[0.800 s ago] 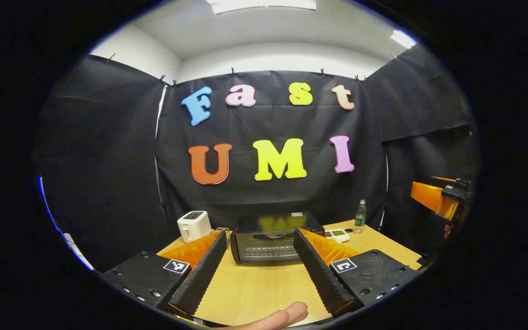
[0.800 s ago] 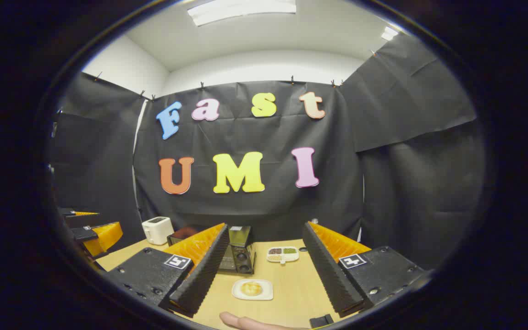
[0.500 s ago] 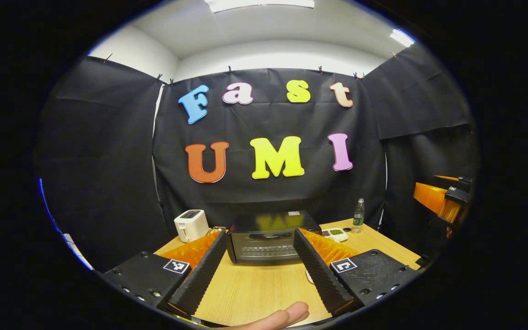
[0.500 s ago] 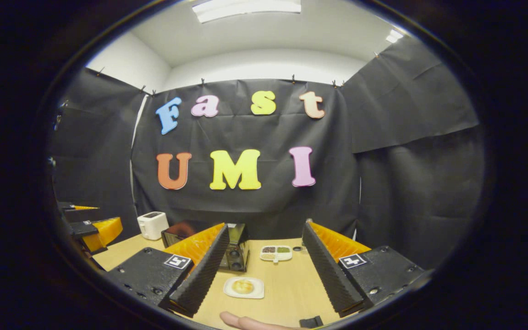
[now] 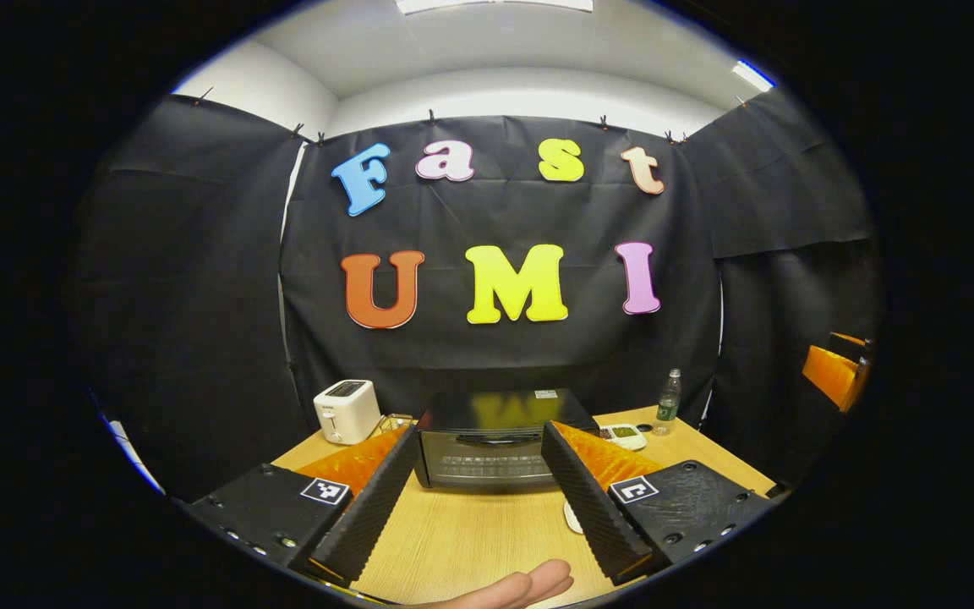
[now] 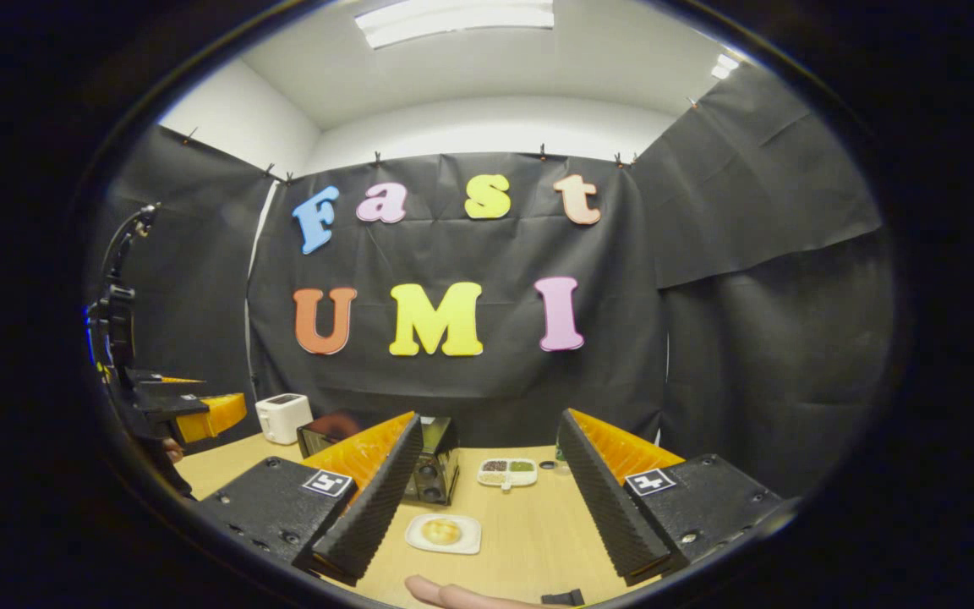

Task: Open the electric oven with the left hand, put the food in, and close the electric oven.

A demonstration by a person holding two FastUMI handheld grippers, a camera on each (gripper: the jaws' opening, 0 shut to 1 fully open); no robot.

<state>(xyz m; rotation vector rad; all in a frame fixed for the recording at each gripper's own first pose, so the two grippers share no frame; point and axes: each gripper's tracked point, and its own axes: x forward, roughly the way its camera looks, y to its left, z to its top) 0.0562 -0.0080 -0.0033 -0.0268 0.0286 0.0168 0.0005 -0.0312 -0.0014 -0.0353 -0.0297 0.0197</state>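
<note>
A black electric oven [image 5: 491, 438] stands at the middle of the wooden table, door closed, straight ahead of my left gripper [image 5: 478, 486], which is open with nothing between its fingers. In the right gripper view the oven [image 6: 432, 461] shows from its knob side, partly behind the left finger. A small white plate with a round bun [image 6: 443, 533] lies on the table in front of the oven, between the spread fingers of my open right gripper [image 6: 483, 495]. My left gripper [image 6: 191, 414] also appears at the far left of the right gripper view, and my right gripper [image 5: 834, 376] at the far right of the left gripper view.
A white toaster [image 5: 346, 411] stands left of the oven. A divided white dish [image 6: 506, 472] with small portions and a green bottle [image 5: 665, 401] sit to the oven's right. A fingertip [image 5: 521, 585] pokes in at the bottom edge. The table [image 5: 470, 541] has bare wood in front.
Both views have shifted slightly: the oven sits a bit larger and more centred for the left gripper, and the plate has drifted left and down in the right gripper view. Both grippers stay open.
</note>
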